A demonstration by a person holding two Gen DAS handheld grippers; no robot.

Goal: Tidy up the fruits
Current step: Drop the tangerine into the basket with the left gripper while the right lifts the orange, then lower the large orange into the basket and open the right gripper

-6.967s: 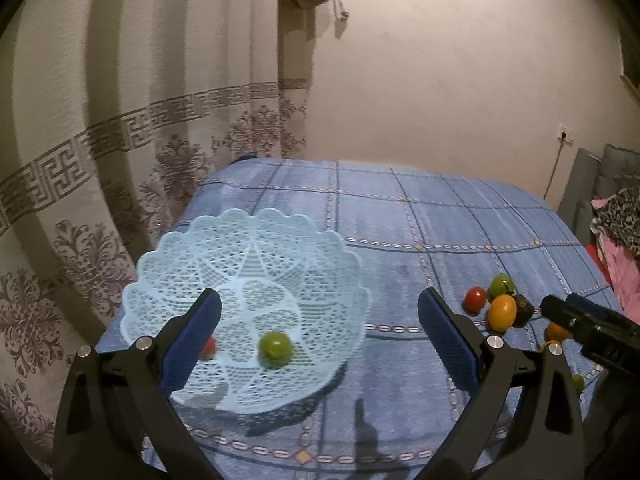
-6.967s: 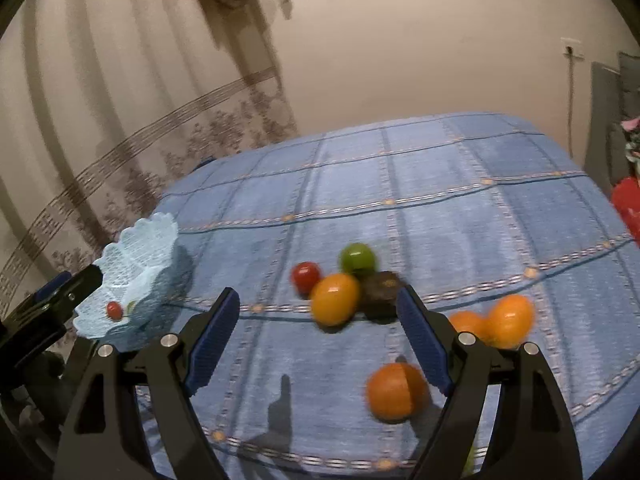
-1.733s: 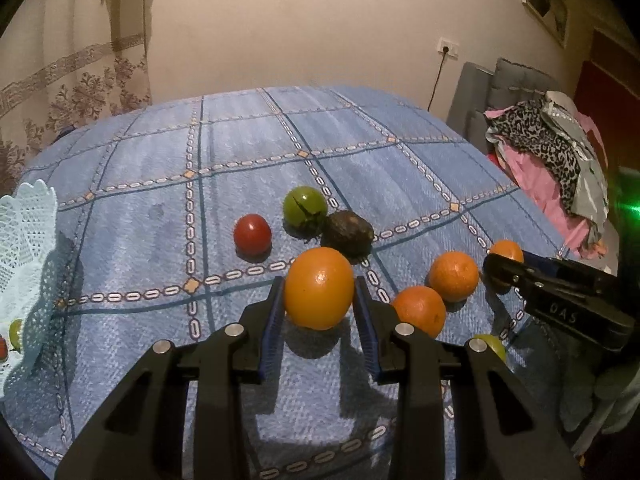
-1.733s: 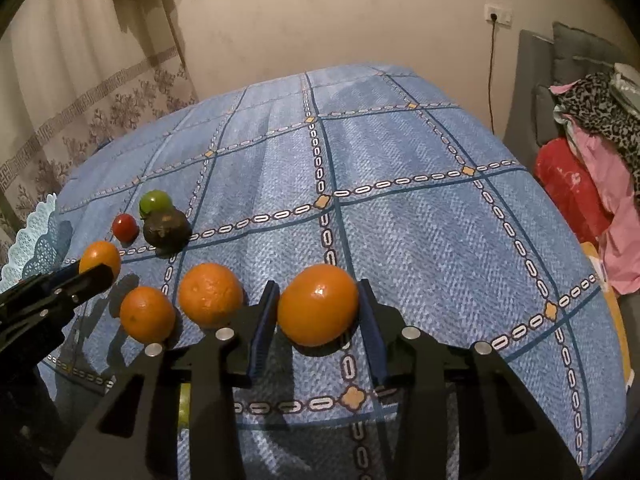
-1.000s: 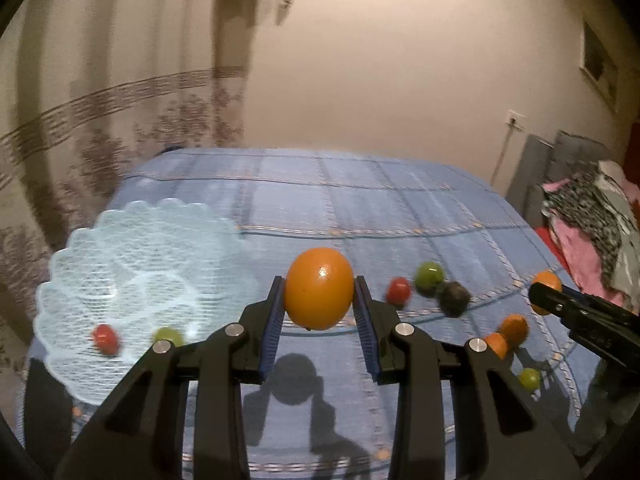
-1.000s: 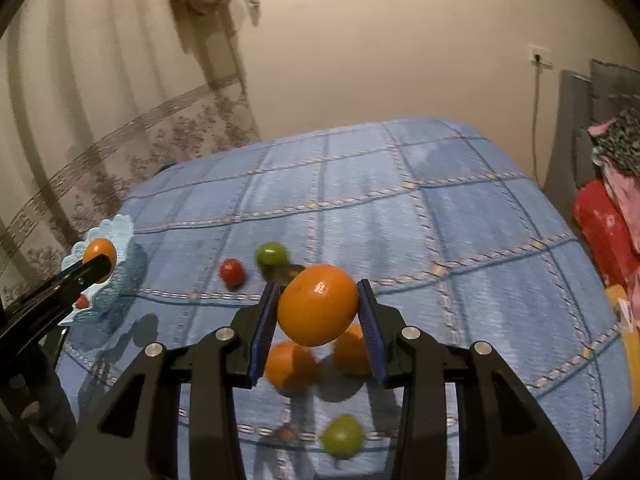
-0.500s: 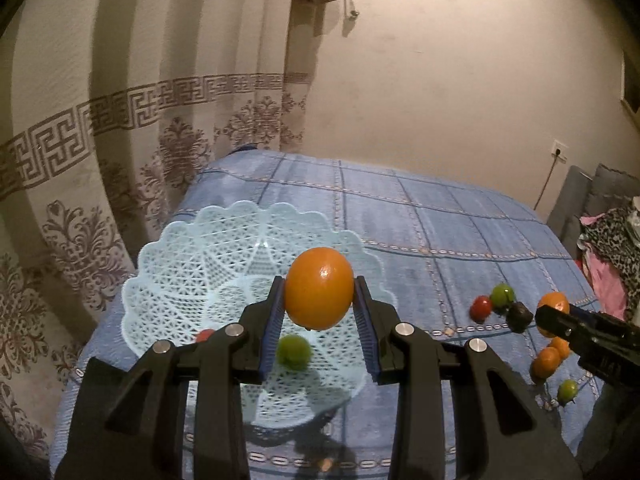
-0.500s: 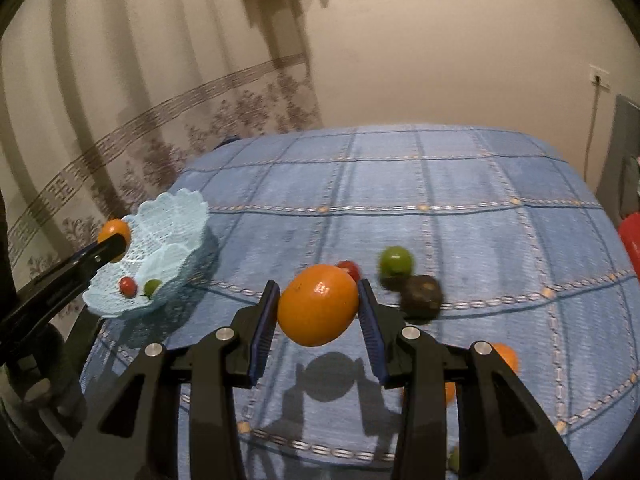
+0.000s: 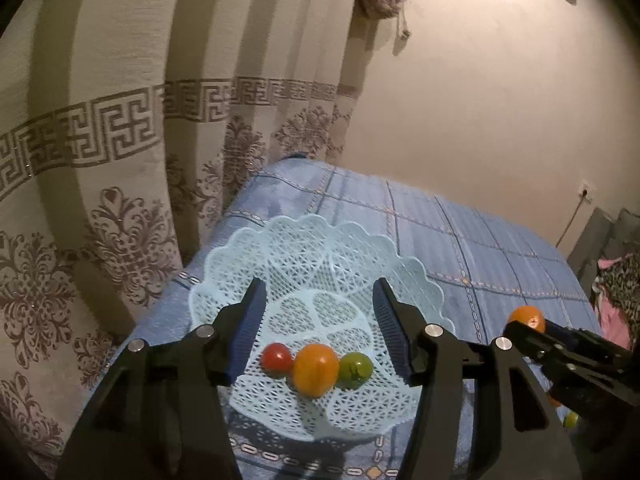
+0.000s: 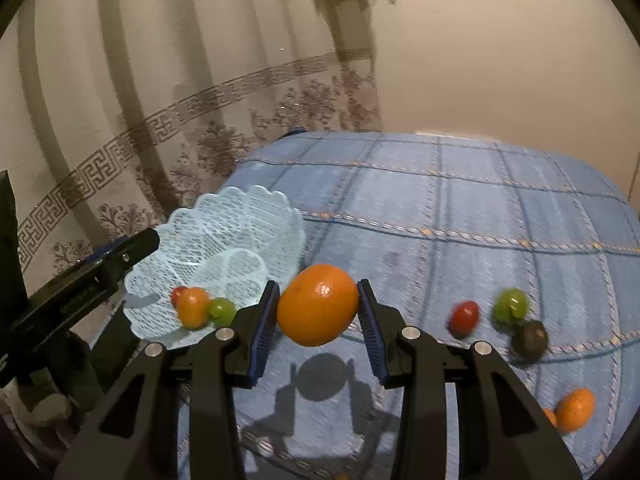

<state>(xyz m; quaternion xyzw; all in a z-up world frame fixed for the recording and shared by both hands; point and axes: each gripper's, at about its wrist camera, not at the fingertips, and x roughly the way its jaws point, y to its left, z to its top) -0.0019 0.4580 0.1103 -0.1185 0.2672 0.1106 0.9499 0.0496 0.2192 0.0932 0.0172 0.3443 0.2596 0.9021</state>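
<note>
My left gripper point(image 9: 318, 328) hangs released above the pale blue lattice basket point(image 9: 280, 248), its blue-padded jaws spread wide with nothing between them. In the left wrist view, three fruits lie side by side on the basket floor: a small red tomato point(image 9: 277, 357) at 9 o'clock, an orange point(image 9: 315, 369) in the middle touching both neighbours, and a green fruit point(image 9: 355, 365) at 3 o'clock.

My right gripper point(image 10: 318, 316) is clenched on a second, larger orange point(image 10: 318, 304), held above the blue checked bedspread point(image 10: 460, 220); its round shadow falls on the cloth directly beneath. From this view the basket point(image 10: 224, 220) sits at 10 o'clock from the held orange, near the bed's edge beside the patterned curtain point(image 10: 120, 120).

Loose fruit lies on the bedspread at 3 o'clock from the right gripper: a red tomato point(image 10: 464, 317), a green fruit point(image 10: 510, 305) and a dark, rough-skinned fruit point(image 10: 530, 338) just beside it. At 4 o'clock, near the frame's edge, lies another orange point(image 10: 575, 409), with a sliver of one more orange fruit touching it.

In the left wrist view, the right gripper's tip enters at 3 o'clock carrying its orange point(image 9: 526, 318).
</note>
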